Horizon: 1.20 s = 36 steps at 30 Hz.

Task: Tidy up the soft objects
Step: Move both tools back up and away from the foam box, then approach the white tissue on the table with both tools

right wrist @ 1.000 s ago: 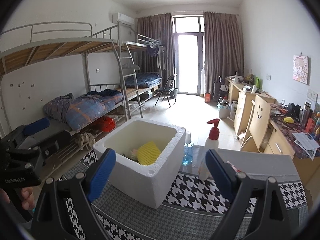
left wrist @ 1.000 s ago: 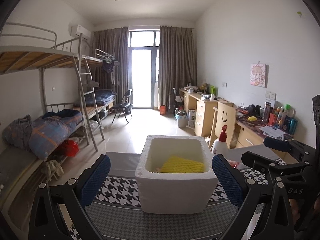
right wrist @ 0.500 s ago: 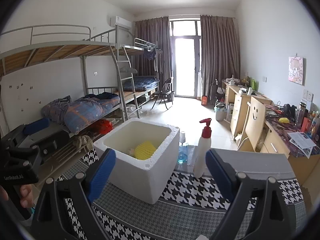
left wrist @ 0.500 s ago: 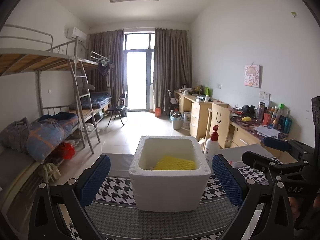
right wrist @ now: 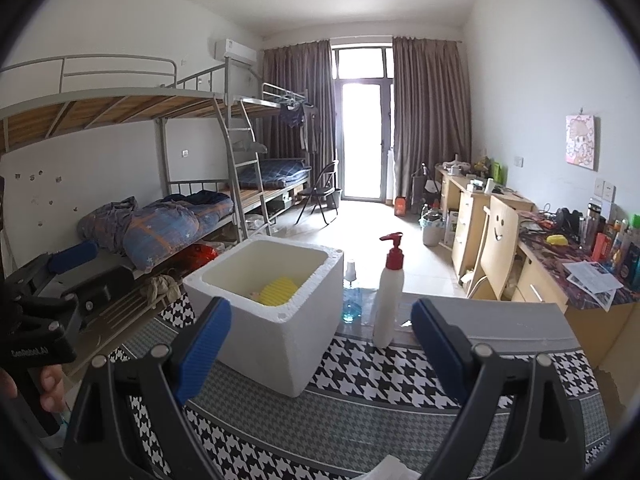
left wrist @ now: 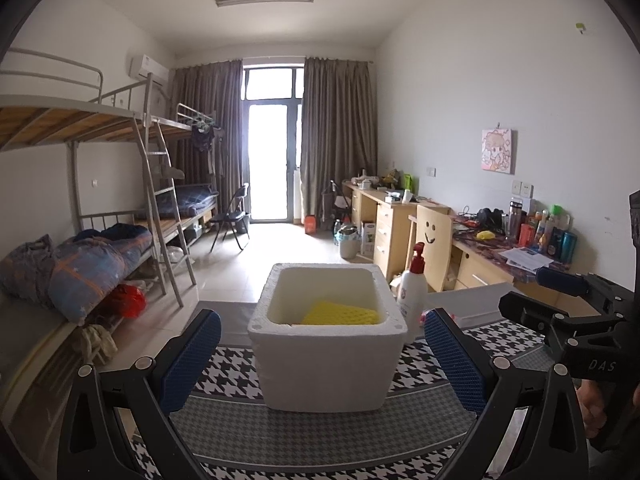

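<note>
centrally, a white square styrofoam box [left wrist: 326, 360] stands upright and open-topped on the black-and-white houndstooth tablecloth [left wrist: 320, 436]. inside it: a yellow ribbed foam-net sleeve [left wrist: 340, 315] lying on the bottom toward the 3 o'clock wall in the left wrist view; in the right wrist view the same sleeve [right wrist: 279, 290] shows with a small pale item just beside it at 9 o'clock, too hidden by the box rim to identify. rest of the box interior visible is bare white wall.

left gripper [left wrist: 320, 364]: blue-padded fingers spread wide apart, nothing between them, held short of the box, which sits in the gap at 12 o'clock. right gripper [right wrist: 322, 352]: fingers likewise wide apart, empty, box [right wrist: 276, 316] at about 11 o'clock of the gap, not touched.

white pump bottle with red dispenser head [right wrist: 389, 296] stands upright at 3 o'clock of the box, near but apart in the right wrist view. small clear bottle of blue liquid [right wrist: 352, 300] stands between box and pump bottle, farther back.

a hand [right wrist: 44, 390] grips the other gripper's handle at 8 o'clock of the right wrist view.
</note>
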{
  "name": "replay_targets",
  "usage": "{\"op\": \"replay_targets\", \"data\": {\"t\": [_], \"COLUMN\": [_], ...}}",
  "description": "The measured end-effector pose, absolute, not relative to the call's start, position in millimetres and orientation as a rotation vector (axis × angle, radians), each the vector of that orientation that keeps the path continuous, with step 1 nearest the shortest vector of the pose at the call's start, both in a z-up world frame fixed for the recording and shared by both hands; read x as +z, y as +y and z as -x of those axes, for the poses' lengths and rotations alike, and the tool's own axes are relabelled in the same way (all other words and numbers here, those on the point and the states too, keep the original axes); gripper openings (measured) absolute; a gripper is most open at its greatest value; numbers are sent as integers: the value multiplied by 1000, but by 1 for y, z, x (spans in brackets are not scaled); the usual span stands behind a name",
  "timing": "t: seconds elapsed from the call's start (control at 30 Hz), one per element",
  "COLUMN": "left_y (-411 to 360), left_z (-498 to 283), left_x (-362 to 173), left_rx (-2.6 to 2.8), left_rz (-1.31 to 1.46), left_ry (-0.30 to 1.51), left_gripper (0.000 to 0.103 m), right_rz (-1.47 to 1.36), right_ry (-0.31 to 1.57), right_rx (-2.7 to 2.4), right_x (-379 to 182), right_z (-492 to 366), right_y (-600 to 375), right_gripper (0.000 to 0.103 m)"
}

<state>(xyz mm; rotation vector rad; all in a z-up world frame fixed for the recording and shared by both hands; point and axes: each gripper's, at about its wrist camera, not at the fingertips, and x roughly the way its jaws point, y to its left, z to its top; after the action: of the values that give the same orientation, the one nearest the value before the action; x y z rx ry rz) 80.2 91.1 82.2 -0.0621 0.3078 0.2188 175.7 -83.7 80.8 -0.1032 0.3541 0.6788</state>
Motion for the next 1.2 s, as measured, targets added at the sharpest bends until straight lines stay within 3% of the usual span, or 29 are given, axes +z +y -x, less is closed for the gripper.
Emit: {"op": "replay_targets", "data": {"t": [1.2], "left_y": [51], "left_z": [-66], "left_x": [58], "left_rx": [79], "left_rz": [60], "left_ry": [287], "left_gripper": [102], "right_rz": [75], "right_ry": [347], "right_rx": [626], "right_x": [57], "right_z": [-152], "right_y": [-125], "right_gripper": [94]}}
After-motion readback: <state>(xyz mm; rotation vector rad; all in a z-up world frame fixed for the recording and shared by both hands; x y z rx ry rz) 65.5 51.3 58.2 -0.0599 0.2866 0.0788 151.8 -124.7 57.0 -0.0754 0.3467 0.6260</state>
